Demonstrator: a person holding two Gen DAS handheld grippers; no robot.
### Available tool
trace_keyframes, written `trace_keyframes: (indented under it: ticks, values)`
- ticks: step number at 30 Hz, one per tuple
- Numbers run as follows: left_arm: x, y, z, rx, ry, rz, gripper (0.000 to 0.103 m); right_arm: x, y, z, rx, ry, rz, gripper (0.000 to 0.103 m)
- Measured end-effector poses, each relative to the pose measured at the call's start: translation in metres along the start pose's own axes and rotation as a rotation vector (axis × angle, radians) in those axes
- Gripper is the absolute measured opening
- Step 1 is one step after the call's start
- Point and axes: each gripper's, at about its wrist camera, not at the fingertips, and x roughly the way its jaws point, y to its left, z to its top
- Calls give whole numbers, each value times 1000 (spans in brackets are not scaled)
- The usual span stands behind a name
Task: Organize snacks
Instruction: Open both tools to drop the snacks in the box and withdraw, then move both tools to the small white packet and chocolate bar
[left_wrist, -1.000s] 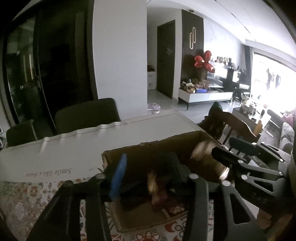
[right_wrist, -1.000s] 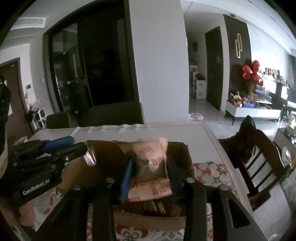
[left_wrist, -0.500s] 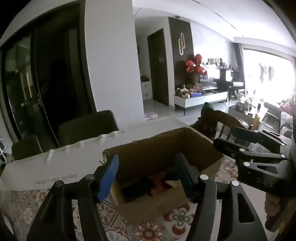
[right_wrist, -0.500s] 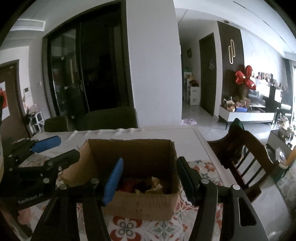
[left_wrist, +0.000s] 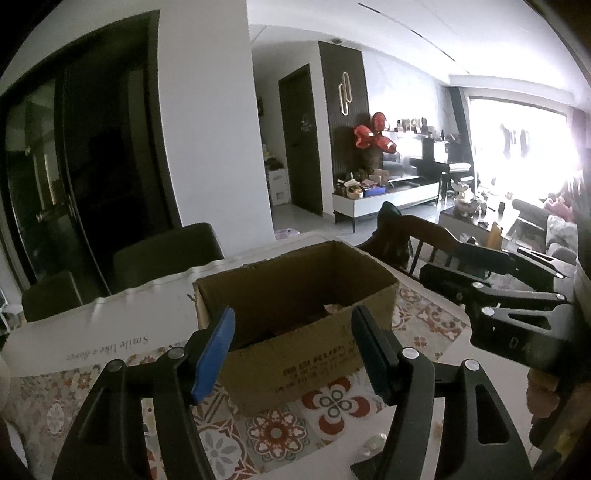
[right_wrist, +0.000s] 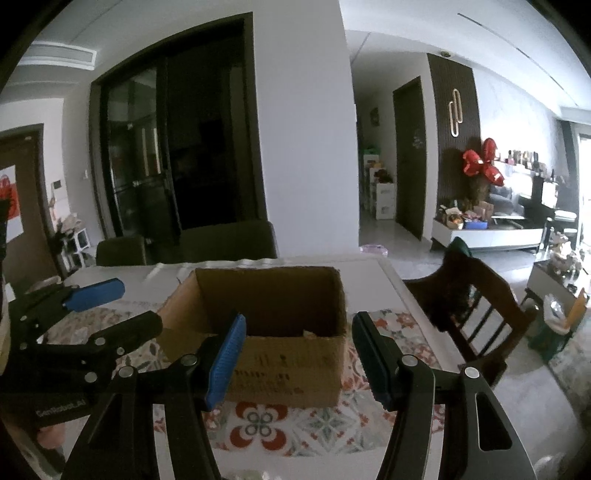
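both grippers withdrawn from cardboard box (right_wrist: 284, 354)

Open left claw (left_wrist: 293, 347) before cardboard box (left_wrist: 317, 354)

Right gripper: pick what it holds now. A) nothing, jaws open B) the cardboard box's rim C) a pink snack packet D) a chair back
A: the right gripper has its jaws spread with only air between them, short of the cardboard box.

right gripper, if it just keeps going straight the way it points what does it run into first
Most likely the cardboard box: its near wall sits directly ahead between the open fingers of the right gripper. Depth is unclear, so it might instead pass just over the rim into the box.
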Motion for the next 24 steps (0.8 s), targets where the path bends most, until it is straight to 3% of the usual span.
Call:
trace_keyframes:
  ticks: [7,24]
  values:
    - [-15,-15,-19,62,-35,13,65,-17,-6,-23,17,16,-37,61]
    - [-14,-42,-67,151,26,-56,65,-44,-12,-79,15,90,-126,61]
